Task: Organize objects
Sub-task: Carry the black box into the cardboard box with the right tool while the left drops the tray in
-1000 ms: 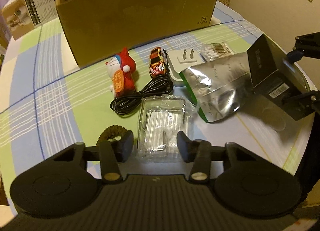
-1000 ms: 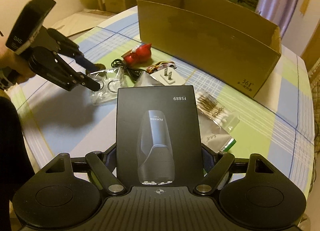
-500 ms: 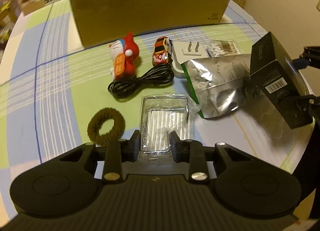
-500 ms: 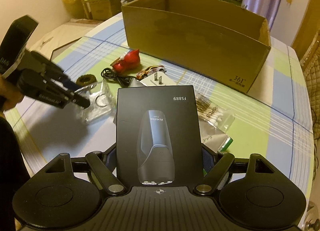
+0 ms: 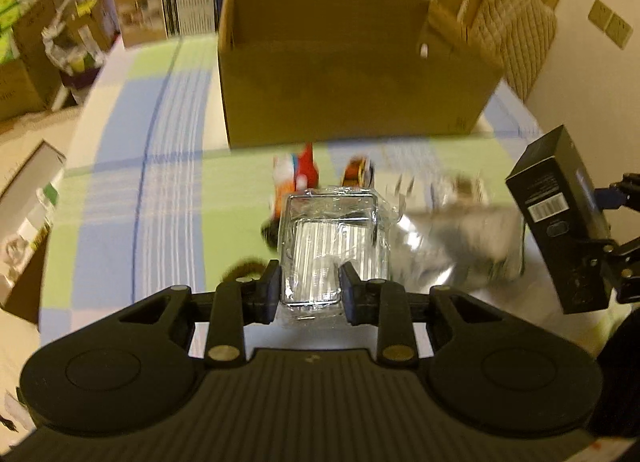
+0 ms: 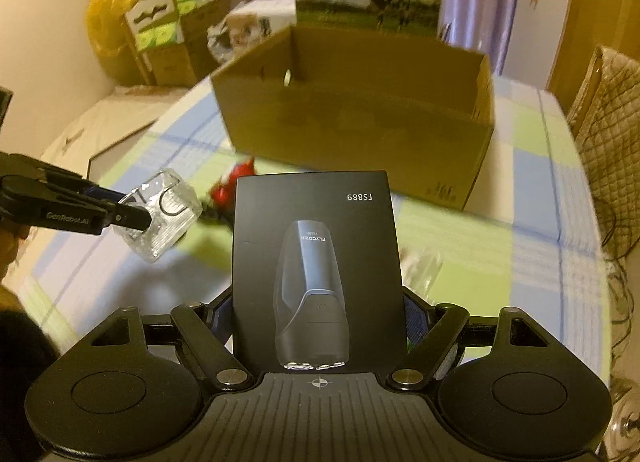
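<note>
Checked table [image 5: 120, 189] under cardboard box [image 5: 352, 101]

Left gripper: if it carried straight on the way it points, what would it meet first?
Probably the cardboard box: the left gripper, shut on the clear plastic case, aims at its near wall. Blur leaves height unclear.

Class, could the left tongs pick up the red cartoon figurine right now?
Probably not. The left tongs are shut on the clear plastic case, held off the table, so they have no free grip. The red cartoon figurine lies beyond it, before the brown cardboard box, otherwise unobstructed.
</note>
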The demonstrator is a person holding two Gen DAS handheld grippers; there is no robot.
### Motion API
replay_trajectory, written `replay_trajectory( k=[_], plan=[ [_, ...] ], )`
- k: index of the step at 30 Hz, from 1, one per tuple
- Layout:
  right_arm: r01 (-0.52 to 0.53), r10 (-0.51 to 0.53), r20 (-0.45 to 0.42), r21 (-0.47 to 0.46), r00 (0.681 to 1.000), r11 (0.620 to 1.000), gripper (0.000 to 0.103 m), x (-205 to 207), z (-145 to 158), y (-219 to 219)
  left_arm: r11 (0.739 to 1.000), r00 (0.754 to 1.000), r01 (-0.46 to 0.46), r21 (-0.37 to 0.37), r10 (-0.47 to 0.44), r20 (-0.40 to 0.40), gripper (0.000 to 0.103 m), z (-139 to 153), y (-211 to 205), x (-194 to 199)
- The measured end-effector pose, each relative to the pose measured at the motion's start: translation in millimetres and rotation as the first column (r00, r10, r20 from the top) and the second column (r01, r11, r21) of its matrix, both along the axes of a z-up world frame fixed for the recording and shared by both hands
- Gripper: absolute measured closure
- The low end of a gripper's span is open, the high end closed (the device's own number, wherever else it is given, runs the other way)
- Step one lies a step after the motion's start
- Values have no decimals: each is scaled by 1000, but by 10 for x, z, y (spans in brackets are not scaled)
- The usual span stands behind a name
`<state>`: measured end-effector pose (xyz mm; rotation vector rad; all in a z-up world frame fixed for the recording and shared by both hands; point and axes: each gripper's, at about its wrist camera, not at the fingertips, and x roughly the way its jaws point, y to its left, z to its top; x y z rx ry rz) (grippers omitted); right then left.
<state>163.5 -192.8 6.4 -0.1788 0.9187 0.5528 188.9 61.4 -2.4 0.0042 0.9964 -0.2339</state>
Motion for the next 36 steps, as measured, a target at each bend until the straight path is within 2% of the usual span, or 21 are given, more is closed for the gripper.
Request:
replay_trajectory(
  k=[9,14,19,26,34,36],
  plan=[
    [53,-58,81,56,995,997,27,813,672,116,1000,991,-5,-24,8,131,77,815,-233,755],
    [105,-113,100,74,989,992,27,1418,807,183,1000,985,0,-7,1,172,77,1029,-433,1296],
    [160,-166,78,86,983,983,27,1914,722,210,1000,988,-7,-3,7,152,77,914,-510,1715],
    [252,-256,18,114,967,961,27,2423,452,190,999,992,-15,33,11,129,77,574,-544,2037],
    [264,-263,-24,62,965,963,27,2632,89,286,1000,996,-22,19,20,89,77,203,-562,2261],
    [270,-269,-29,58,963,961,27,2656,14,290,1000,997,-27,7,27,79,74,130,-570,2301]
  ],
)
